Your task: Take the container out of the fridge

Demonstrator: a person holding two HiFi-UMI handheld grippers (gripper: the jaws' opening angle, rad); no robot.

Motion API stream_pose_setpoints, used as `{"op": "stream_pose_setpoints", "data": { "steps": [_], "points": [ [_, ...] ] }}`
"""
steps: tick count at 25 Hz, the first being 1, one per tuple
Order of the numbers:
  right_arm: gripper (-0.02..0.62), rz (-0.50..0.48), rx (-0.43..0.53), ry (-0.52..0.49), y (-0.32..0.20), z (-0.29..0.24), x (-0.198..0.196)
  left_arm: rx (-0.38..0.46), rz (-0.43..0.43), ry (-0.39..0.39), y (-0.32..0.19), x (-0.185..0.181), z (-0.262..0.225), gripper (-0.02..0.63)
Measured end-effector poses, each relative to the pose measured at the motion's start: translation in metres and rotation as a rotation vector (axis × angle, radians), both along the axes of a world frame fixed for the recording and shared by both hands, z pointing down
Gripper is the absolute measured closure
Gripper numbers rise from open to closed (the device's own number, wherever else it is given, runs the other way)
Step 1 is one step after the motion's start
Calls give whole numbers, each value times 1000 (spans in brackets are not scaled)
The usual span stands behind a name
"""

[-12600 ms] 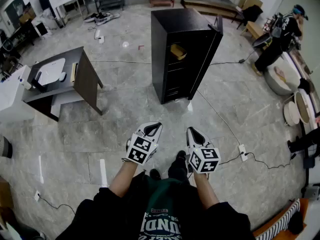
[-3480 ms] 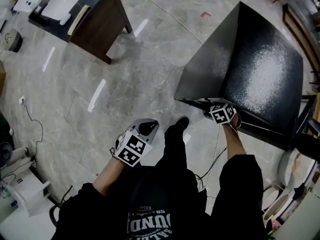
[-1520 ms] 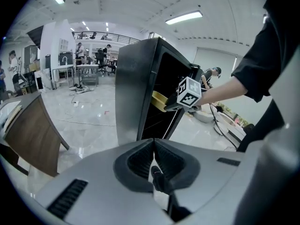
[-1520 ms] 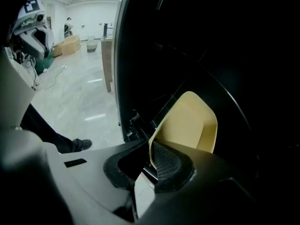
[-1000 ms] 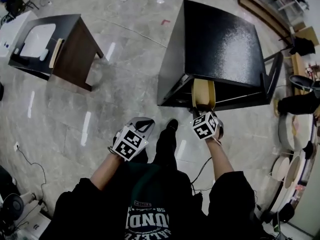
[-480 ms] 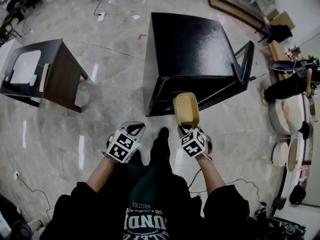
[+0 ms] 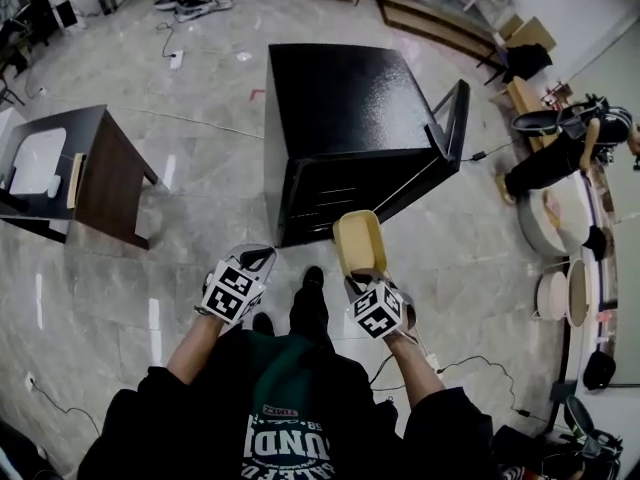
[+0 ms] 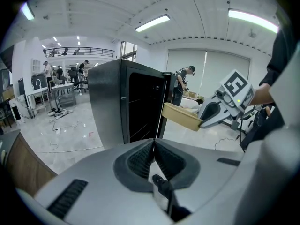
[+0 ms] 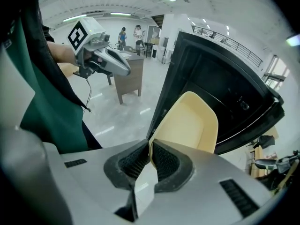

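Grey tiled floor (image 7: 200, 268) carries a black fridge (image 7: 345, 108) with its door (image 7: 452, 128) swung open, and a dark table (image 7: 100, 178) well apart at the left. Right gripper (image 9: 151, 150) is clamped on the rim of the tan container (image 7: 358, 240) — the container is held outside the fridge, near its open front. Left gripper (image 8: 153, 146) has its jaws together with nothing between them — it is apart from the container.
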State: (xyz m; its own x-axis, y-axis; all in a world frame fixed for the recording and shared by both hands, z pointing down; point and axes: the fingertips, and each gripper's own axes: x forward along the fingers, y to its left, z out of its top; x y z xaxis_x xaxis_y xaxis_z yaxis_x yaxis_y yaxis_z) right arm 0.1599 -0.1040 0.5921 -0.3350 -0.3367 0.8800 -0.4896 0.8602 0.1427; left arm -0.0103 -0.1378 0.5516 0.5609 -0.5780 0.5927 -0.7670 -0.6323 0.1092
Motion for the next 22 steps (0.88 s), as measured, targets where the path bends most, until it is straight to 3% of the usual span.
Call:
{"op": "stream_pose_setpoints", "data": {
  "steps": [22],
  "points": [
    [552, 20, 32, -57, 20, -10, -10, 7, -23, -15, 12, -4, -4, 592]
  ]
}}
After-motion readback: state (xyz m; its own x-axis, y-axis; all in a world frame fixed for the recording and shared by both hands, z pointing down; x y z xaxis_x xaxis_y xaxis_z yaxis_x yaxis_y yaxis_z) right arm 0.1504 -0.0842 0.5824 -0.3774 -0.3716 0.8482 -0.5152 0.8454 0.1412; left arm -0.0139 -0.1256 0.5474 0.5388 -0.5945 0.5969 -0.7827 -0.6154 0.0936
